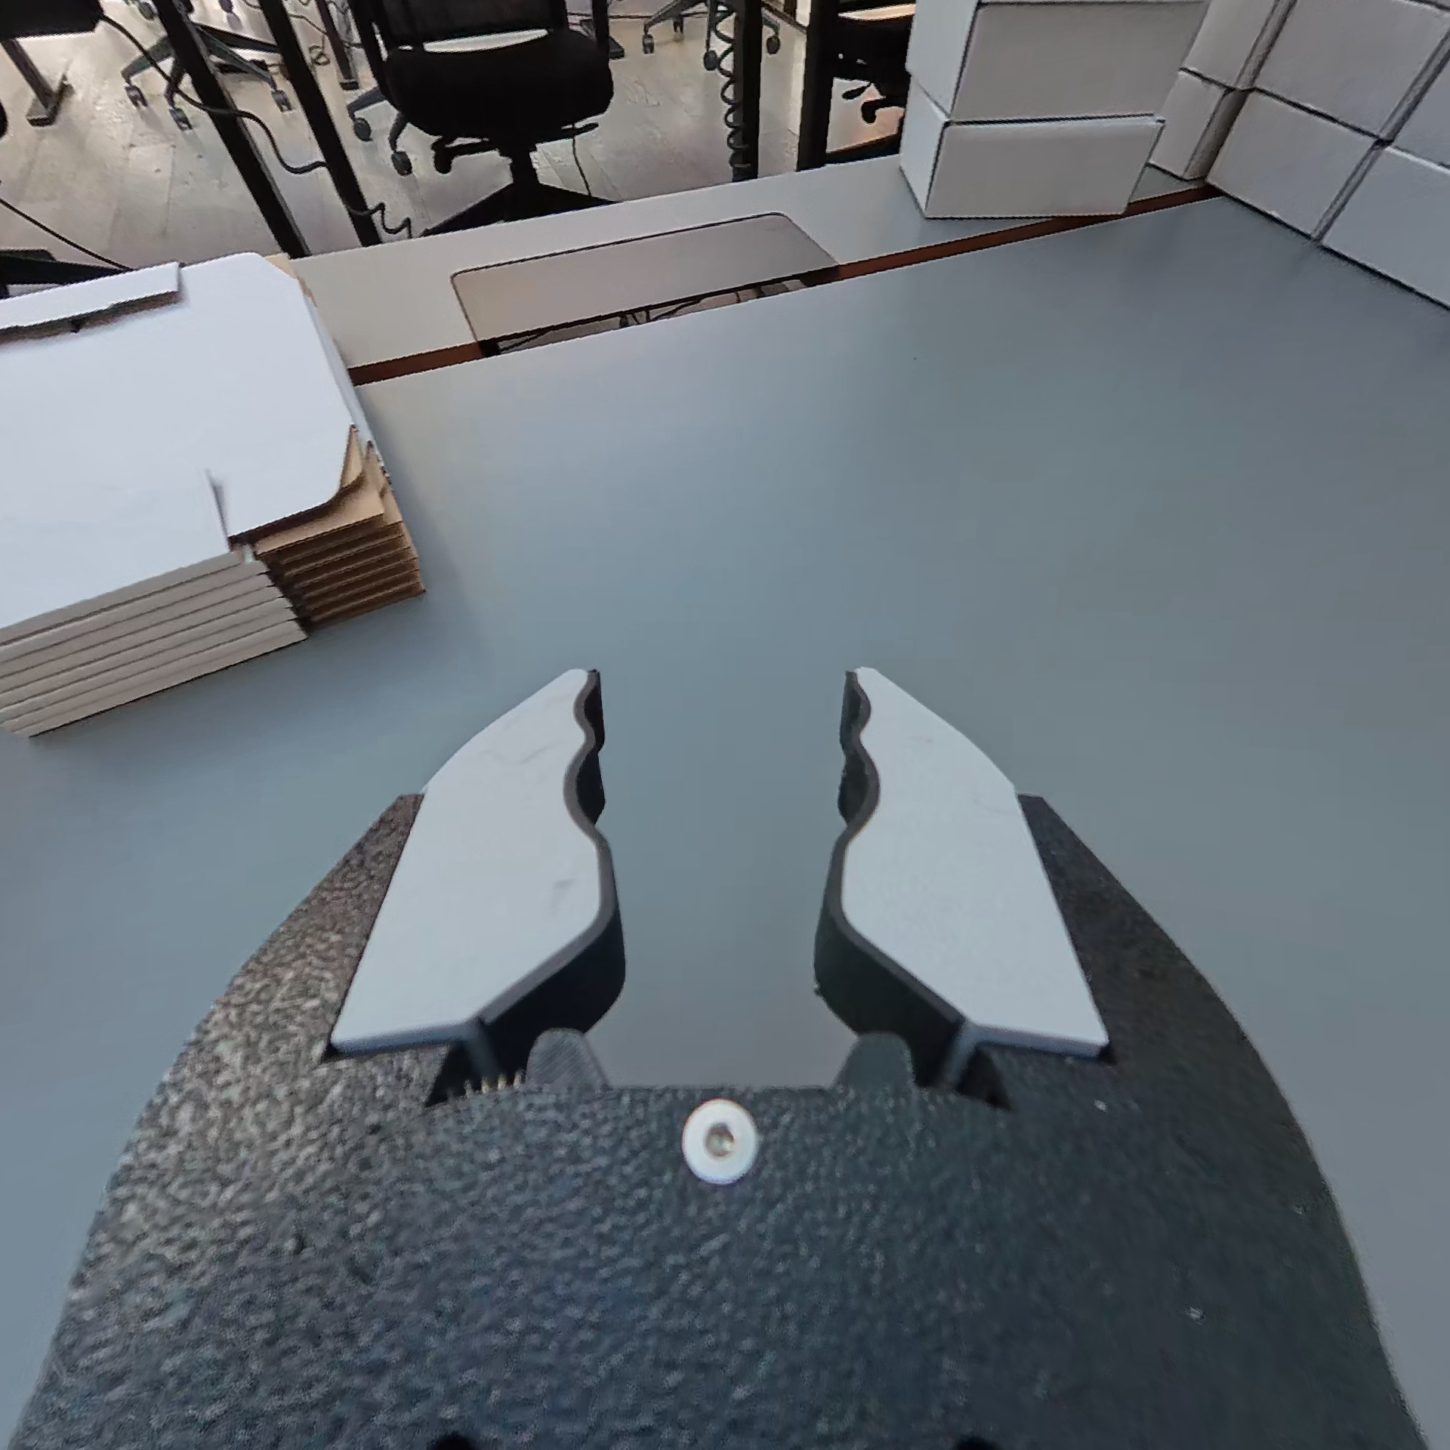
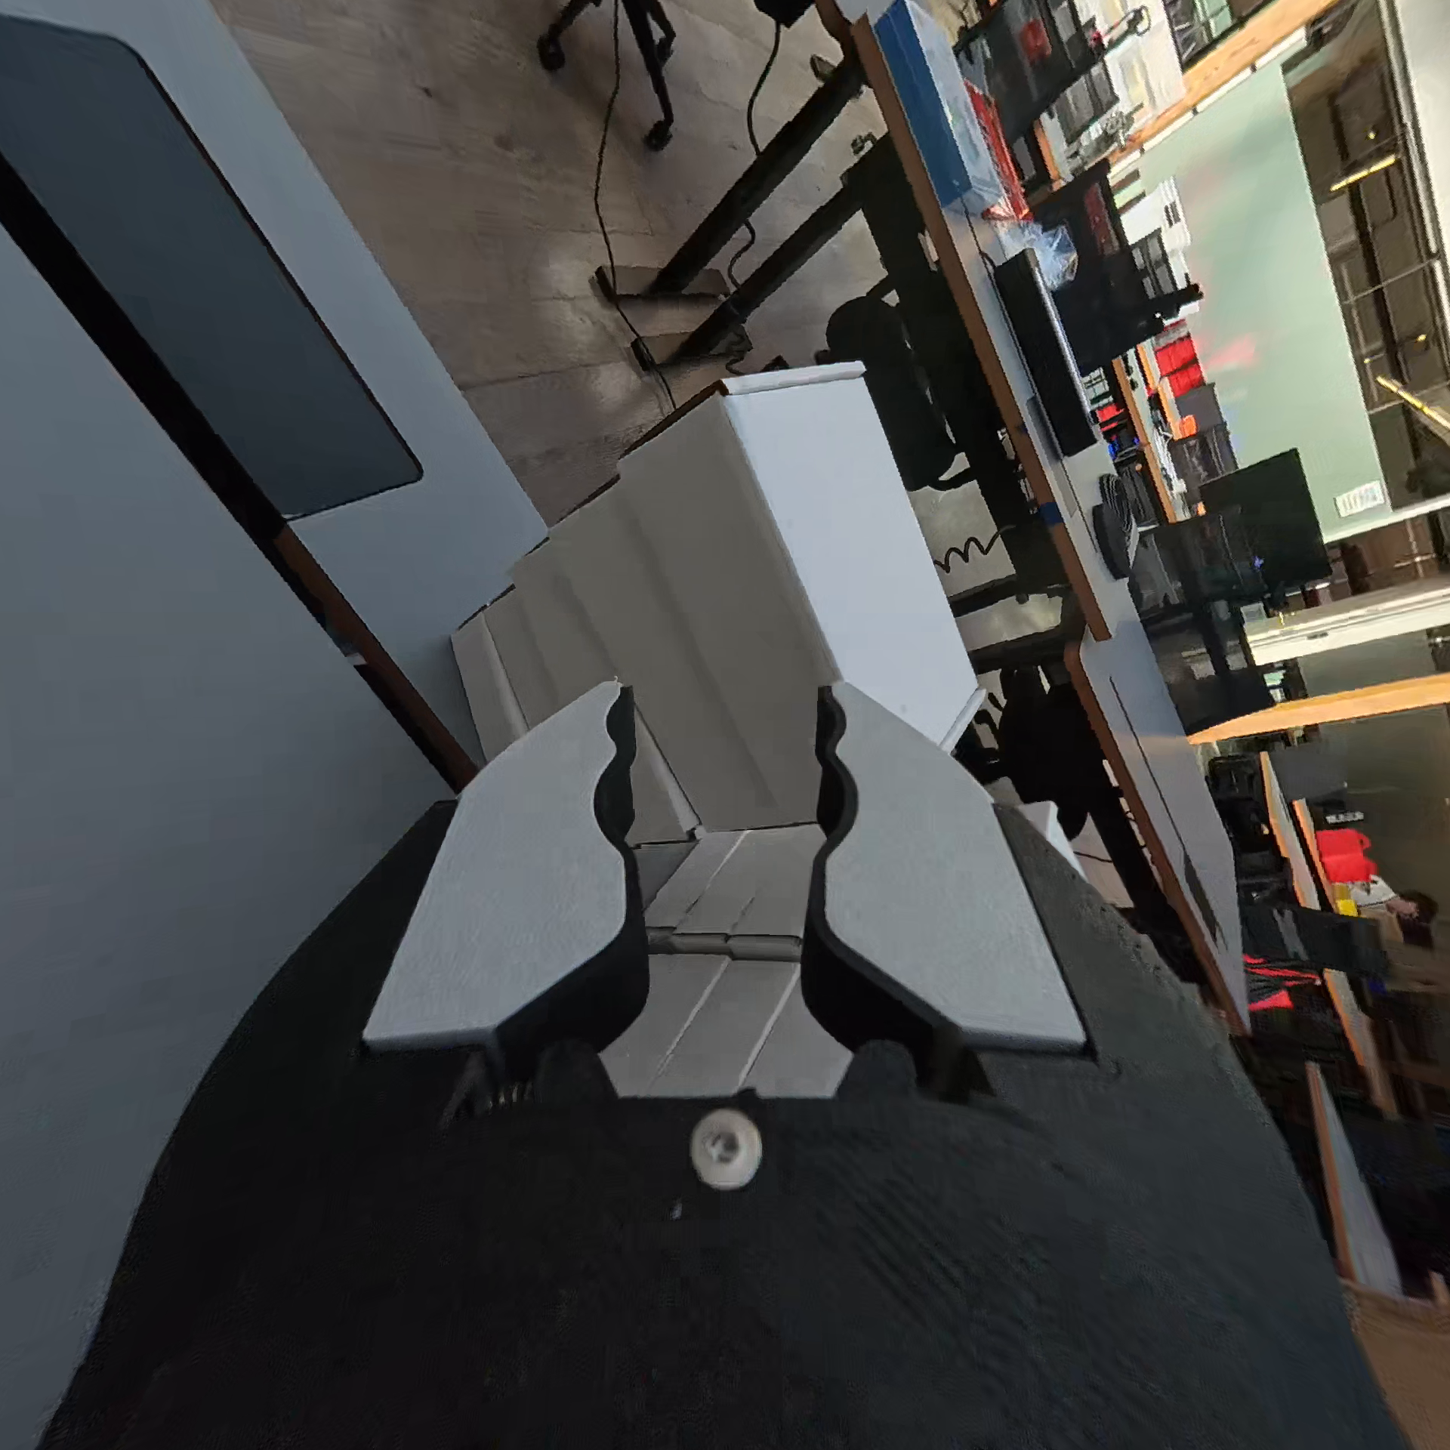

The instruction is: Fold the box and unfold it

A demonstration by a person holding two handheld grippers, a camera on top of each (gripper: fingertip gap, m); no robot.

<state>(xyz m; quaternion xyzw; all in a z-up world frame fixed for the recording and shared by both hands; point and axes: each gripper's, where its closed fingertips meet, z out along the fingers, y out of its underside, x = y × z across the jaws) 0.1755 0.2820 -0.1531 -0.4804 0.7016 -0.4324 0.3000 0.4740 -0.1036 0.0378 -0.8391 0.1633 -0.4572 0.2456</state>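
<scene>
A stack of flat, unfolded white cardboard box blanks [image 1: 149, 502] lies on the grey table [image 1: 941, 510] at the left in the left wrist view. My left gripper [image 1: 722, 690] is open and empty, above bare table to the right of the stack. Folded white boxes [image 1: 1028, 149] are piled at the far right. In the right wrist view the camera is rolled sideways. My right gripper [image 2: 722, 698] is open and empty, close in front of the pile of folded white boxes [image 2: 769, 596], which also shows between its fingers [image 2: 518, 863].
A dark rounded cutout panel [image 1: 643, 267] sits in the neighbouring table behind the seam. Black office chairs [image 1: 494, 71] and table legs stand on the floor beyond. In the right wrist view, desks [image 2: 1012, 439] with monitors and shelves fill the background.
</scene>
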